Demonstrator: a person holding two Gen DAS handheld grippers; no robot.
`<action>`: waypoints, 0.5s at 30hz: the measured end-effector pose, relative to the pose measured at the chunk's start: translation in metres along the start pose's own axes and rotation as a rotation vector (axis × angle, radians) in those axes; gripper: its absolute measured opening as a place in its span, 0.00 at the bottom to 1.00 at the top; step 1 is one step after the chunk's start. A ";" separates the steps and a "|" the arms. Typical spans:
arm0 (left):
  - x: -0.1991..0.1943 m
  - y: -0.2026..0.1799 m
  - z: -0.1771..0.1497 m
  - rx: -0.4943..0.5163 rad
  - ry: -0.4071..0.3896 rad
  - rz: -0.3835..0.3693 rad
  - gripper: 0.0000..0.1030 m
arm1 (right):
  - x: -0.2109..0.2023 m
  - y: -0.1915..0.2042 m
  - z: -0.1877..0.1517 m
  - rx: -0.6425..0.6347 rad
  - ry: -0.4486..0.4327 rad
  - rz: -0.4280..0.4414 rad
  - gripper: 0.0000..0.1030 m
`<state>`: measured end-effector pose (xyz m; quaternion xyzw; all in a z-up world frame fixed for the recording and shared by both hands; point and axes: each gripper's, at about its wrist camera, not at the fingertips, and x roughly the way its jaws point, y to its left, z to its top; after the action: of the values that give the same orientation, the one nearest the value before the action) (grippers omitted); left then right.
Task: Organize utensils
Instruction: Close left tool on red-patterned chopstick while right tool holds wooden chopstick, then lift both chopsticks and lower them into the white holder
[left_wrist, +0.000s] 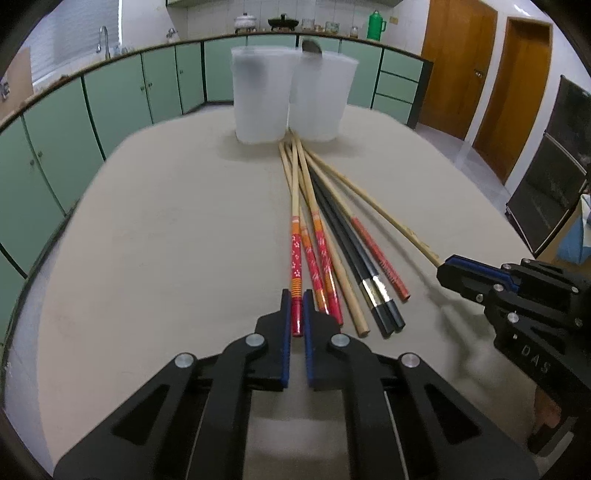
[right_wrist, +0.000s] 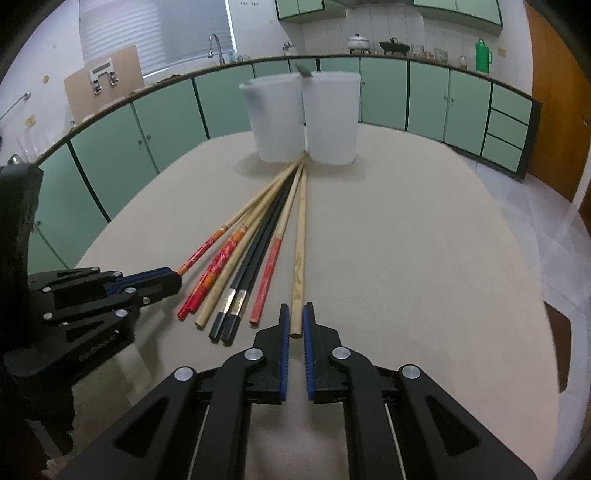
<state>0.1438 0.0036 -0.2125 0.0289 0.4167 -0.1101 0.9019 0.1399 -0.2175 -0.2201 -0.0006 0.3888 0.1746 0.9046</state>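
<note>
Several chopsticks lie fanned on a beige table (left_wrist: 155, 229), tips toward two translucent white cups (left_wrist: 260, 96) (left_wrist: 321, 96). My left gripper (left_wrist: 296, 314) is shut on the end of a red floral chopstick (left_wrist: 296, 254), the leftmost of the pile. It shows at the left in the right wrist view (right_wrist: 162, 282). My right gripper (right_wrist: 295, 321) is shut on the end of a plain wooden chopstick (right_wrist: 300, 236), the rightmost one. It shows at the right in the left wrist view (left_wrist: 448, 267). Between them lie red patterned, plain wood, black (left_wrist: 343, 236) and orange-ended chopsticks. The cups also show in the right wrist view (right_wrist: 277, 118) (right_wrist: 332, 118).
A dark utensil tip (left_wrist: 311, 47) sticks out of the right cup. Green cabinets (left_wrist: 110, 99) and a counter with a sink ring the far side. Wooden doors (left_wrist: 458, 62) stand at the right. The table edge curves close on both sides.
</note>
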 end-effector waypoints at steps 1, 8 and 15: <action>-0.006 0.000 0.002 0.006 -0.015 0.008 0.05 | -0.004 0.000 0.002 -0.002 -0.010 -0.001 0.07; -0.047 0.004 0.019 0.023 -0.116 0.036 0.05 | -0.035 -0.002 0.021 -0.022 -0.096 -0.015 0.07; -0.092 0.010 0.046 0.034 -0.244 0.041 0.05 | -0.064 -0.007 0.050 -0.046 -0.180 -0.013 0.07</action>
<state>0.1228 0.0231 -0.1134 0.0392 0.3011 -0.1016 0.9474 0.1363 -0.2375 -0.1412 -0.0082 0.3019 0.1769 0.9368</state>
